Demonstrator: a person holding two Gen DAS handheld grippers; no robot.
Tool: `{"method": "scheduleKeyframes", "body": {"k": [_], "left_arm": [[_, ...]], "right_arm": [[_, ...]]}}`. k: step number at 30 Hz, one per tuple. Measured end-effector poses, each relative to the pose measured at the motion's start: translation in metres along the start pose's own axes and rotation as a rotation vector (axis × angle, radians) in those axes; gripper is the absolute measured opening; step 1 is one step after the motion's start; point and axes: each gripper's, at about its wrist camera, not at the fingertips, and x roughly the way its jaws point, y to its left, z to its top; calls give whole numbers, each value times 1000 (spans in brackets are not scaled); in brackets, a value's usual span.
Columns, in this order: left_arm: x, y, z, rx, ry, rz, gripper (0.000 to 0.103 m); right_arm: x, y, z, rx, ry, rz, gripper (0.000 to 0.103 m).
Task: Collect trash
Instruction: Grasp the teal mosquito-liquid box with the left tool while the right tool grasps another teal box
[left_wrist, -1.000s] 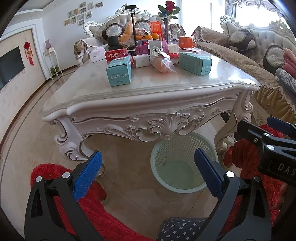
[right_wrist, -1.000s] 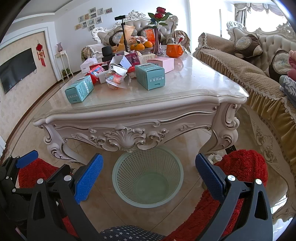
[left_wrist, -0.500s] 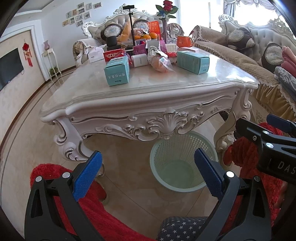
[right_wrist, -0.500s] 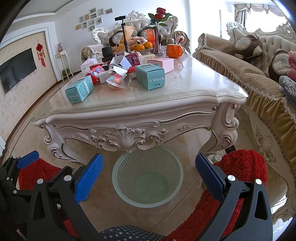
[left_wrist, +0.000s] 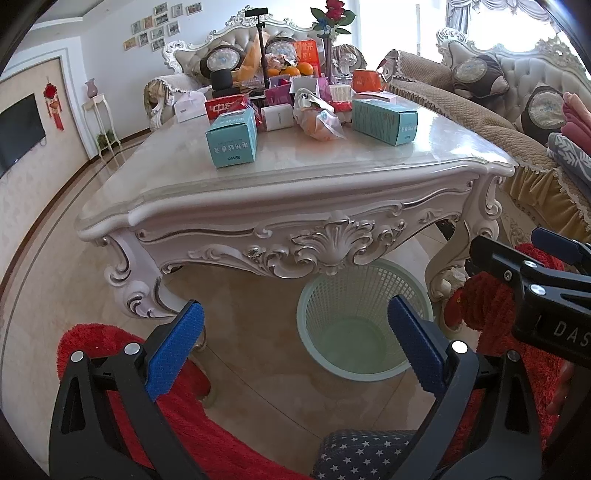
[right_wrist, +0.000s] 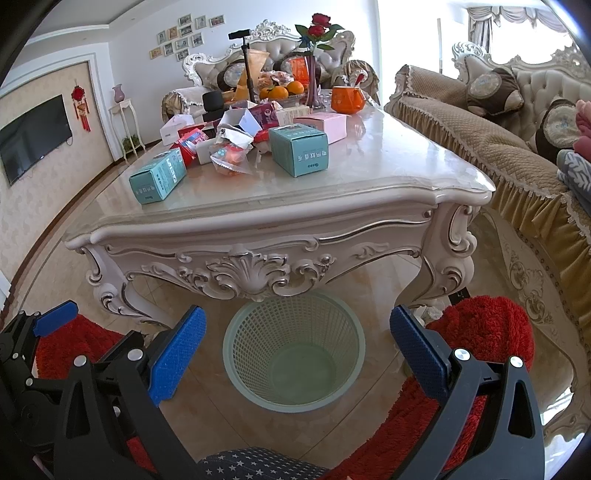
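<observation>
A pale green mesh wastebasket (left_wrist: 364, 317) (right_wrist: 293, 350) stands on the floor under the near edge of an ornate white marble-top table (left_wrist: 295, 177) (right_wrist: 332, 192). On the table lie two teal boxes (left_wrist: 232, 137) (left_wrist: 384, 120) (right_wrist: 298, 149) (right_wrist: 158, 180), a crumpled plastic bag with something orange inside (left_wrist: 319, 122) (right_wrist: 231, 157) and several other packets and boxes. My left gripper (left_wrist: 295, 332) and right gripper (right_wrist: 297, 332) are both open and hold nothing, low in front of the table, above the basket.
Sofas with cushions (right_wrist: 491, 122) line the right and far sides. A vase of roses (right_wrist: 317, 55), oranges (right_wrist: 282, 90) and an orange mug (right_wrist: 345, 99) stand at the table's far end. Red fluffy slippers (right_wrist: 484, 332) and star-patterned cloth (right_wrist: 258, 463) are below me. A TV (right_wrist: 33, 140) hangs on the left wall.
The left wrist view has drifted slightly closer and higher toward the table. The right gripper has barely moved. Both stay open.
</observation>
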Motion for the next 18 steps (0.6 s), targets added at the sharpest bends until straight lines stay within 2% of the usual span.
{"method": "scheduleKeyframes", "body": {"k": [5,7,9,11,14,16,18], "left_arm": [[0,1,-1,-11,-7,0,97],[-4,5,2,-21,-51,8,97],[-9,12,9,-6,-139,28,97],[-4,20,27,36,-198,62,97],[13,35,57,32,-225,74,97],[31,47,81,1,-221,56,97],[53,58,104,-46,-186,41,97]], "right_arm": [[-2,-2,-2,-13,-31,5,96],[-7,-3,1,-36,-88,-13,96],[-10,-7,10,-65,-166,-26,96],[-4,-12,26,-90,-210,4,96],[15,-14,56,-152,-220,53,96],[33,-14,79,-191,-226,90,96],[52,-13,98,-222,-224,88,96]]}}
